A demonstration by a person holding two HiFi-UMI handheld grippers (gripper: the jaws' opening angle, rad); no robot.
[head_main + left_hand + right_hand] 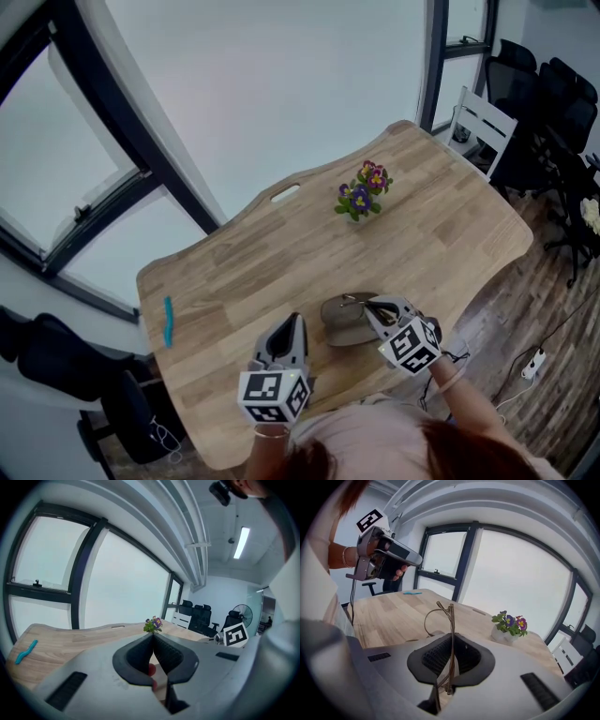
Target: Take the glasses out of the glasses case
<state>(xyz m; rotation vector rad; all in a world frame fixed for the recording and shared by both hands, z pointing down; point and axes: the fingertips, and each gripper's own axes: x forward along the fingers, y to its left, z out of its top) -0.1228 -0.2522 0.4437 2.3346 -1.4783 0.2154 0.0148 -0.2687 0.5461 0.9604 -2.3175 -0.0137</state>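
An open brownish glasses case (345, 322) lies on the wooden table (281, 262) near its front edge. My right gripper (369, 306) hovers just over the case, shut on thin gold-rimmed glasses (449, 620) that stand edge-on between its jaws, one lens loop sticking out to the left. My left gripper (296, 321) is to the left of the case, held up off the table. In the left gripper view its jaws (153, 637) meet at the tips with nothing between them. The right gripper view shows the left gripper (386, 555) raised in a hand.
A small pot of purple and yellow flowers (364, 192) stands mid-table beyond the case. A teal strip (169, 321) lies near the table's left edge. A white chair (480, 127) and black office chairs (548, 94) stand at the far right; another black chair (56, 361) is at the lower left.
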